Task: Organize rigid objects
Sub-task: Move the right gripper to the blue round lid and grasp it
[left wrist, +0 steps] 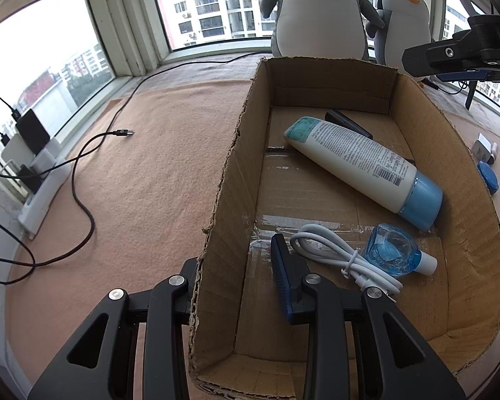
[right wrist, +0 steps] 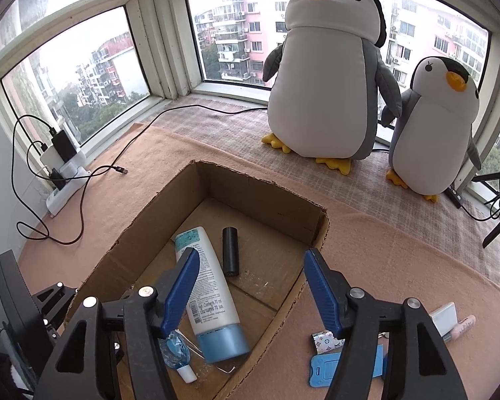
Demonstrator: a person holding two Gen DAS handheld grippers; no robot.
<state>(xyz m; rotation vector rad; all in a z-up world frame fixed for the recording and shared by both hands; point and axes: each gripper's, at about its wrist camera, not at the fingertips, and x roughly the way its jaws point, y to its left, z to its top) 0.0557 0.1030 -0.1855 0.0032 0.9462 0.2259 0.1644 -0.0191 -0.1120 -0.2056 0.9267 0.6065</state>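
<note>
The left tool (left wrist: pixel 240 286) pinched the cardboard box (left wrist: pixel 476 233) wall, steadying it; the right tool (right wrist: pixel 248 286) hung open and empty above it, best retreating straight up.

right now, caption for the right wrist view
Open right gripper over a cardboard box holding a tube, black cylinder and blue bottle.
</note>
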